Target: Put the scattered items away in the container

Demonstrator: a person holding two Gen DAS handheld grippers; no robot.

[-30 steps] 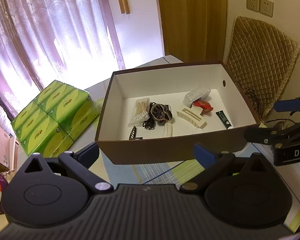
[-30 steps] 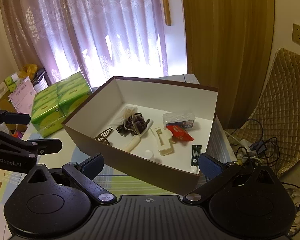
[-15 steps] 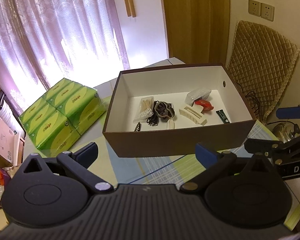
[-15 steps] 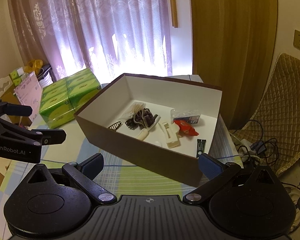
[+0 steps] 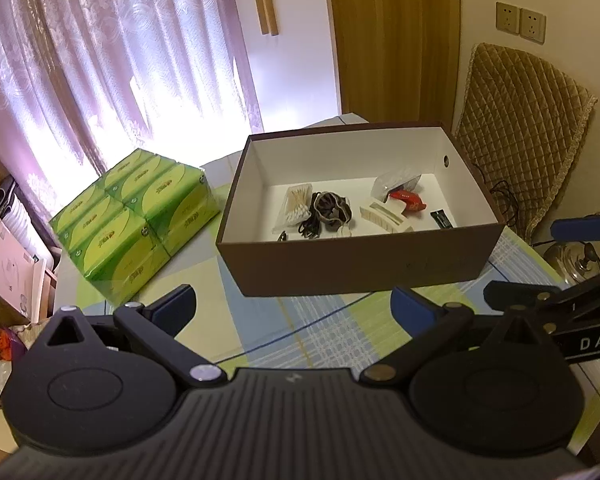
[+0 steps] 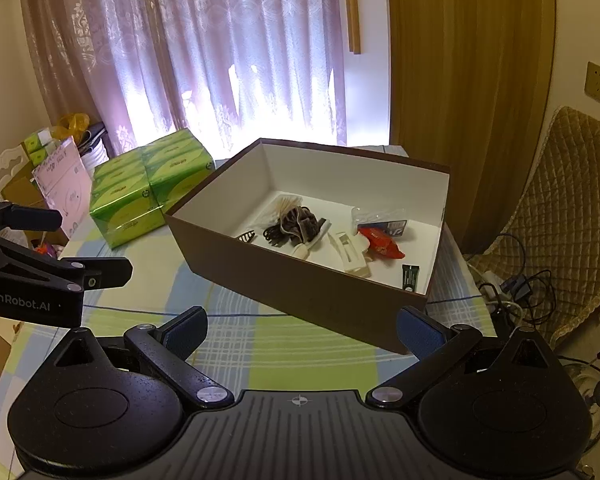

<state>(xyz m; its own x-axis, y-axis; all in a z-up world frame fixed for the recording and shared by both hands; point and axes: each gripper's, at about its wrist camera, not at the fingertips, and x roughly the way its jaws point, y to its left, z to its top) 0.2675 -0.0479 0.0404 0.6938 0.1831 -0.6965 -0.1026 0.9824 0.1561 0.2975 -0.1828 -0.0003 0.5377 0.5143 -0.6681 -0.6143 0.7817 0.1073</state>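
A brown cardboard box (image 5: 360,268) (image 6: 300,284) with a white inside stands on the checked tablecloth. In it lie a cotton swab pack (image 5: 298,206), a dark scrunchie with a black cable (image 5: 328,212) (image 6: 296,224), a cream hair clip (image 5: 384,216) (image 6: 350,254), a red packet (image 5: 410,202) (image 6: 380,244) and a dark green tube (image 5: 442,219) (image 6: 410,276). My left gripper (image 5: 294,308) hovers open in front of the box, nothing between its fingers. My right gripper (image 6: 302,330) is open too, back from the box's near corner.
Stacked green tissue packs (image 5: 136,216) (image 6: 152,184) sit left of the box. A quilted chair (image 5: 520,136) stands to the right, with cables (image 6: 512,292) on the floor beside it. Cardboard boxes and clutter (image 6: 52,176) fill the left edge. Curtains hang behind.
Both grippers have pulled back and up from the box, so it looks smaller and farther. Both stayed open. The items in the box have not moved.
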